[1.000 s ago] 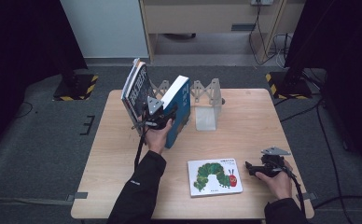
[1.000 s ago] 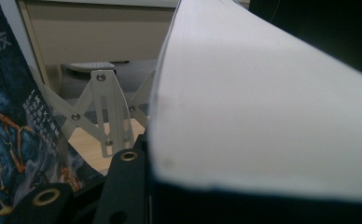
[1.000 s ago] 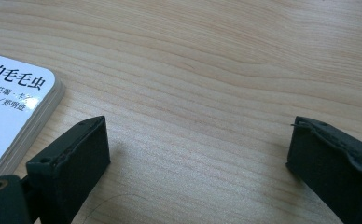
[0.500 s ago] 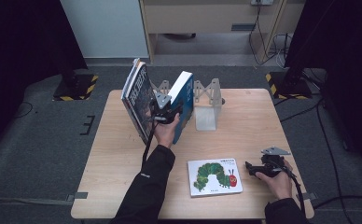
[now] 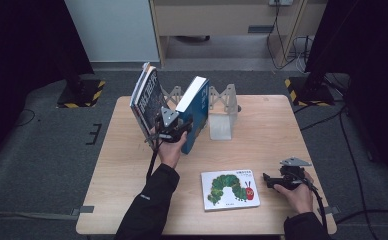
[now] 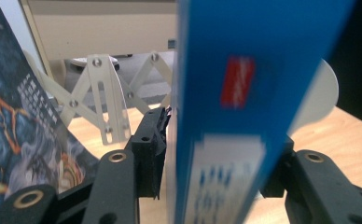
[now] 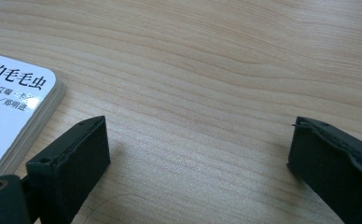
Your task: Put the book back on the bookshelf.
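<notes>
Two claws are at work, and the left claw [image 5: 178, 126] is the busy one: its jaws sit either side of the blue book's [image 5: 194, 111] spine and have just been opening, with a sliver of daylight between the left pad and the cover in the left gripper view, so I'd call it released, the book between the jaws but no longer pinched. That blue book [image 6: 244, 93] stands on its lower edge toward twelve o'clock on the bench [image 5: 262, 125], tipped a little, in the white folding rack [image 5: 222, 107]. At its nine o'clock a dark patterned book [image 5: 146, 100] leans in the same rack, apart from it. Out toward five o'clock the right claw [image 5: 268, 179] rests low with its jaws spread wide over bare wood, holding nothing. Just at its nine o'clock the caterpillar picture book [image 5: 229, 189] lies flat, its corner [image 7: 16, 107] close to the near jaw but not touching. By my reckoning two books are shelved and one is left, once the left hand backs away from the blue one.
</notes>
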The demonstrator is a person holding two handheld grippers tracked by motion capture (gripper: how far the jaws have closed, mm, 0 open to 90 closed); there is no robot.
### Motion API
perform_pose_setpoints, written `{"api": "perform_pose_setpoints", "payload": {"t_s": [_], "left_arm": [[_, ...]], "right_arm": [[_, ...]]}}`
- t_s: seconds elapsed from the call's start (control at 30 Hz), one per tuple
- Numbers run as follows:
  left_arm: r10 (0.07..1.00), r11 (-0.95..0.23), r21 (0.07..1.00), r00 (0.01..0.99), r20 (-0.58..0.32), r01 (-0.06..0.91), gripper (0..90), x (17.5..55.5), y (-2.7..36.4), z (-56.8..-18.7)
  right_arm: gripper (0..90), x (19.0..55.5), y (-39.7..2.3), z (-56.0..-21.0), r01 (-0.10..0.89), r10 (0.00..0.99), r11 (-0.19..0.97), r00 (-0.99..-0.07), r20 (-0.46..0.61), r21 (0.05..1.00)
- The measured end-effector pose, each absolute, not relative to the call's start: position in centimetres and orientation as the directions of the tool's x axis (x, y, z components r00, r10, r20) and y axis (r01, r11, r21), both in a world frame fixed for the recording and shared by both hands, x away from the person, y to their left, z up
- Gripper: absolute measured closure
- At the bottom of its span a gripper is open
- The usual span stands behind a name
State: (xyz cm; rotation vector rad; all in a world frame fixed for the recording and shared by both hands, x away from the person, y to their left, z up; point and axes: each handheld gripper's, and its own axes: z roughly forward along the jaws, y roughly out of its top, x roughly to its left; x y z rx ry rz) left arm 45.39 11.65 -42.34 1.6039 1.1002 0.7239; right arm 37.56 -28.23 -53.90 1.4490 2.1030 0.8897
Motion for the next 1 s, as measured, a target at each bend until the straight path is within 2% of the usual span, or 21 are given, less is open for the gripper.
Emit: {"api": "perform_pose_setpoints", "payload": {"t_s": [0.33, 1.0], "left_arm": [[0.92, -0.065, 0.943, 0.384, -0.07, 0.327, 58.7, 44.9, 11.4, -42.8], [0.933, 0.004, 0.934, 0.336, -0.132, 0.357, 57.0, 47.4, 9.1, -42.5]], "right_arm": [[5.3, 37.6, -28.2, -53.9, 0.655, 0.933, 0.247, -0.359, 0.006, 0.714], [5.2, 37.6, -28.2, -53.9, 0.65, 0.929, 0.258, -0.371, 0.003, 0.715]]}}
